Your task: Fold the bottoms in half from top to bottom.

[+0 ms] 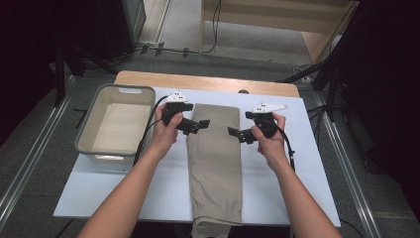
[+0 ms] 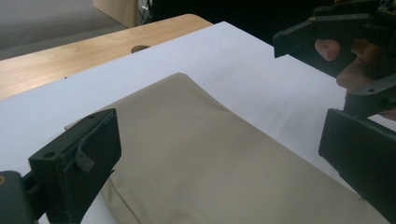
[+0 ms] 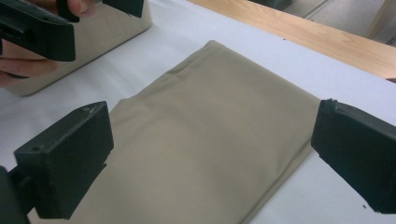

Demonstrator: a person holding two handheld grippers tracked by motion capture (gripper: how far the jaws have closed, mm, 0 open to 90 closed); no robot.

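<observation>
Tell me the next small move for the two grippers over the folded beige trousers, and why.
Probably lower both grippers onto the far end of the long folded beige cloth trousers and close on its two corners. The left gripper and right gripper hover open, one at each side of that end, holding nothing. The grey plastic bin beside them suggests more folding before stowing.

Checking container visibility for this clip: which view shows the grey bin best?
The high view: the whole grey bin shows there, open-topped, left of the folded tan trousers. The right gripper view catches one pale wall behind the left gripper. The left gripper view looks across the trousers instead.
</observation>
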